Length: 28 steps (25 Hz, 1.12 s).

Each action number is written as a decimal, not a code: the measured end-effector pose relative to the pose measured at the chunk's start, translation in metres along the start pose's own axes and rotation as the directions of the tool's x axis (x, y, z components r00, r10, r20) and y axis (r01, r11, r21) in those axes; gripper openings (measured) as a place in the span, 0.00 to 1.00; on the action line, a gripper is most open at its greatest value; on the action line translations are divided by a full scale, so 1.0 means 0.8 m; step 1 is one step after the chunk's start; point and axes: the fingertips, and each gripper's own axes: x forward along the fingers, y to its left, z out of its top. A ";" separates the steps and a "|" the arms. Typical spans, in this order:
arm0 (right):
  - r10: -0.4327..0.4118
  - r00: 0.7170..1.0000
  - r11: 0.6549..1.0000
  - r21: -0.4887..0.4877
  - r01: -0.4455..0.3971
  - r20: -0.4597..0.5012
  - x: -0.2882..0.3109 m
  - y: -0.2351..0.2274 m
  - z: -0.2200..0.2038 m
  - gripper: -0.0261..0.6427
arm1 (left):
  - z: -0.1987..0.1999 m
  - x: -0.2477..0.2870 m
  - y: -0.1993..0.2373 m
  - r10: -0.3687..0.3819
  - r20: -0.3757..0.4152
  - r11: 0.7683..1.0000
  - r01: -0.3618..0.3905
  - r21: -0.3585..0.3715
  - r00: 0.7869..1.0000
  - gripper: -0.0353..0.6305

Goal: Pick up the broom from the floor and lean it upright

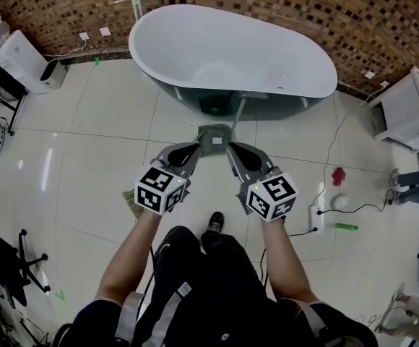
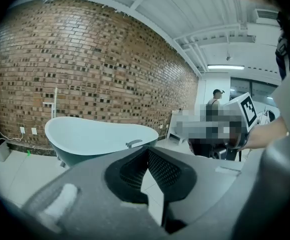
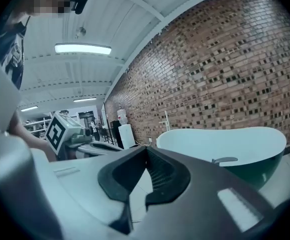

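Of the broom I see only a tuft of yellowish bristles [image 1: 129, 206] on the tiled floor, just left of my left forearm; its handle is hidden. My left gripper [image 1: 197, 150] and right gripper [image 1: 231, 150] hang side by side above the floor in front of me, pointing toward the bathtub. Both are shut with nothing between their jaws, as the left gripper [image 2: 147, 150] and right gripper [image 3: 146, 148] show in their own views. A grey dustpan [image 1: 214, 139] stands just beyond the fingertips, with its handle [image 1: 239, 110] leaning against the tub.
A large white bathtub [image 1: 231, 49] stands ahead against the brick wall. White cabinets sit at far left [image 1: 22, 60] and far right [image 1: 404, 110]. A power strip [image 1: 315, 217], cables, a red object [image 1: 338, 176] and a green one [image 1: 345, 227] lie at right.
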 end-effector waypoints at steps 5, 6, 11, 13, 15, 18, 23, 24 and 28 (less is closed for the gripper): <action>-0.004 0.998 0.999 0.045 0.007 -0.064 0.033 -0.041 -0.047 0.04 | -0.049 0.050 0.043 0.009 -0.074 0.999 -0.012 -0.032 0.997 0.06; -0.010 0.997 0.999 0.050 0.014 -0.082 0.041 -0.051 -0.059 0.04 | -0.063 0.063 0.054 0.007 -0.089 0.999 -0.011 -0.048 0.996 0.06; -0.020 0.988 0.999 0.040 0.026 -0.152 0.097 -0.097 -0.114 0.04 | -0.127 0.132 0.119 -0.009 -0.145 0.996 -0.004 -0.086 0.989 0.06; -0.019 0.985 0.999 0.028 0.025 -0.171 0.123 -0.118 -0.140 0.04 | -0.153 0.165 0.146 -0.014 -0.157 0.996 0.000 -0.092 0.987 0.06; -0.017 0.983 0.999 0.023 0.022 -0.181 0.153 -0.136 -0.167 0.04 | -0.181 0.198 0.172 -0.022 -0.169 0.995 0.006 -0.095 0.985 0.06; -0.008 0.980 1.000 0.010 0.010 -0.198 0.195 -0.158 -0.214 0.04 | -0.231 0.240 0.205 -0.030 -0.189 0.996 0.012 -0.094 0.982 0.06; 0.017 0.974 1.000 -0.006 -0.018 -0.225 0.250 -0.191 -0.301 0.04 | -0.340 0.306 0.255 -0.052 -0.246 0.993 0.024 -0.118 0.968 0.06; 0.020 0.974 1.000 -0.002 -0.021 -0.227 0.258 -0.197 -0.320 0.04 | -0.364 0.318 0.266 -0.058 -0.260 0.992 0.025 -0.126 0.964 0.06; 0.020 0.969 1.000 0.004 -0.020 -0.248 0.285 -0.228 -0.394 0.04 | -0.462 0.367 0.306 -0.055 -0.304 0.989 0.010 -0.146 0.951 0.14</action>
